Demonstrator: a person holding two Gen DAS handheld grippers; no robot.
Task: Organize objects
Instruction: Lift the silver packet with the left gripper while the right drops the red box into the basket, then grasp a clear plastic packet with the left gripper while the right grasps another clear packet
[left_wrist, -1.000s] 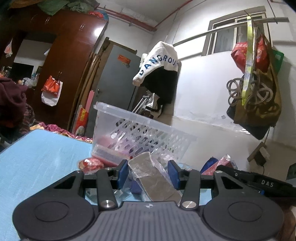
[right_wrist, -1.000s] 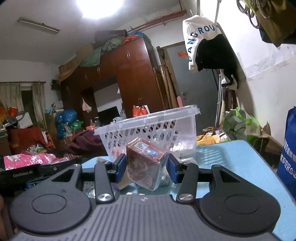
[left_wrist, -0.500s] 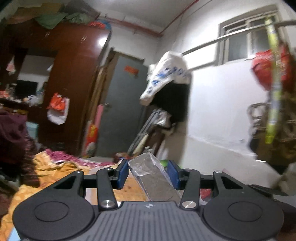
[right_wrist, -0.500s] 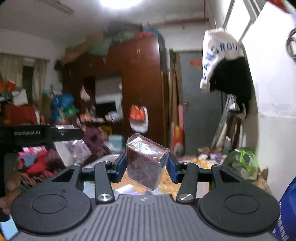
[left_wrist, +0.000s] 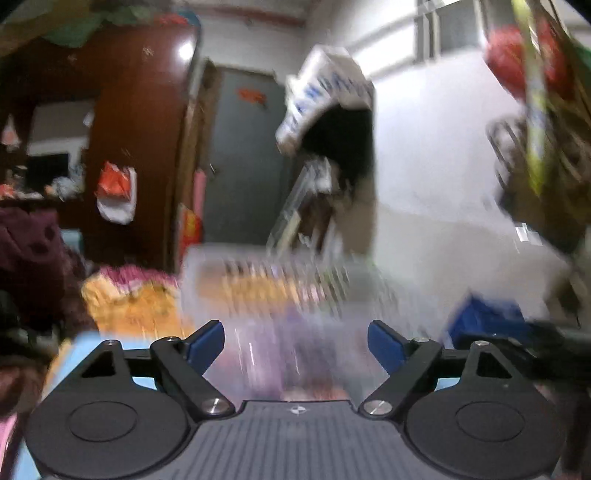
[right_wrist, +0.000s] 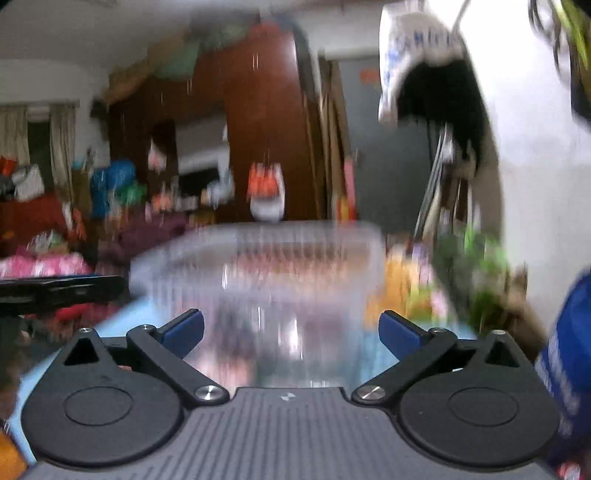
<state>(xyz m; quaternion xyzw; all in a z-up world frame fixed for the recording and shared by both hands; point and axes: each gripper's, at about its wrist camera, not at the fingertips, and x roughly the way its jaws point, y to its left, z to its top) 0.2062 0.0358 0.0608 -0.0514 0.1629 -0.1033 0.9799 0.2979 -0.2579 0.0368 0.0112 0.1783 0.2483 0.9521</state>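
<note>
Both packets have left the tongs since half a second ago: the silver foil packet that sat between the left blue pads and the dark red wrapped block that sat between the right ones are gone from the grip, and the clear plastic basket, out of sight in the views half a second ago, fills the middle of both views again.

The left tongs (left_wrist: 295, 341) are released, the two blue pads (left_wrist: 205, 341) spread wide with nothing between them. Straight ahead of them stands the basket (left_wrist: 266, 273), smeared by motion blur; through its slotted wall show streaks of orange, pink and purple, and a reddish smear lies low near the tong base, but which item is which cannot be told.

The right tongs (right_wrist: 291, 332) are likewise released, pads (right_wrist: 184, 330) wide apart and empty. The basket (right_wrist: 258, 266) rises just beyond them on the light blue counter (right_wrist: 373, 362), its rim a pale band across the view. Blurred reddish and pale shapes sit inside it, with bright glints on the plastic; the two released packets cannot be picked out for certain among them.

At the left edge of the right view a black bar of the other tool (right_wrist: 59, 291) juts in beside the basket. A blue bag (right_wrist: 569, 354) stands at the far right.
</note>
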